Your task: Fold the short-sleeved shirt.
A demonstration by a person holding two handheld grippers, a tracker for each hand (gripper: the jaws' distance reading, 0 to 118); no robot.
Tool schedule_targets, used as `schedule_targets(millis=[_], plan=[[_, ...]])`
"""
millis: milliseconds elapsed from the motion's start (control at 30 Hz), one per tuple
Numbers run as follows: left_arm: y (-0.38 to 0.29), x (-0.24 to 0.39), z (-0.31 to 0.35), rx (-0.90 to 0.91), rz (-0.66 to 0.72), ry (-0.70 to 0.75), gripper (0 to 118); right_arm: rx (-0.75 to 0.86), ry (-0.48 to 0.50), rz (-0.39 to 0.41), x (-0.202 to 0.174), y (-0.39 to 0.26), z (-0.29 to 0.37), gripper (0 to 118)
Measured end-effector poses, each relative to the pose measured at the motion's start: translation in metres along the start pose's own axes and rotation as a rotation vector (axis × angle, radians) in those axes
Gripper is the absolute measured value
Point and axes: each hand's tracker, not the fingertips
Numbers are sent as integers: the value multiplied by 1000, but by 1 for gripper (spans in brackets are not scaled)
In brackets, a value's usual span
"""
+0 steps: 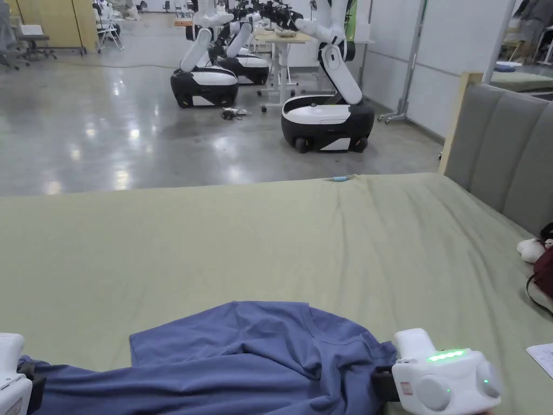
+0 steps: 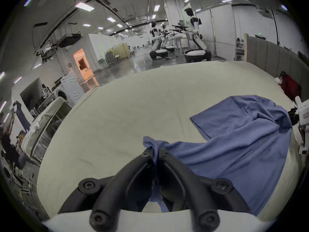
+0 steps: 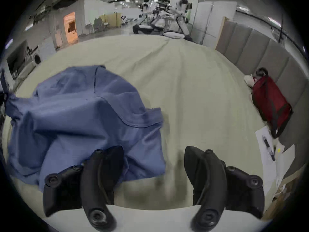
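From my head view, the left claw (image 1: 33, 385) is cut off at 8 o'clock, and the shirt (image 1: 243, 362) runs off the bottom edge. In the right gripper view I can't make out the bed sheet (image 3: 167, 182) between the jaws; it's smeared. The red bag (image 1: 544, 270) is clipped at 3 o'clock.

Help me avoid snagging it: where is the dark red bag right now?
The dark red bag lies at the bed's right side against the grey padded headboard, right of the crumpled blue short-sleeved shirt.
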Motion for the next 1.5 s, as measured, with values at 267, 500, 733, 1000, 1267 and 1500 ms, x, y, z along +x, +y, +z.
schedule_targets(millis=[267,500,733,1000,1267,1500], plan=[[-4,-6,-1,-43,-26,13,3,6,64,-24,-6,10,36,13],[42,-46,46,59,-16,30,3,180,106,-59,29,69,148,13],[126,-79,99,235,-42,118,3,401,99,-5,38,162,252,13],[221,-128,137,400,27,212,3,635,42,-87,61,248,335,13],[276,-148,128,469,67,268,3,683,7,-143,81,302,343,14],[229,-125,44,329,96,249,3,561,8,-157,59,271,244,14]])
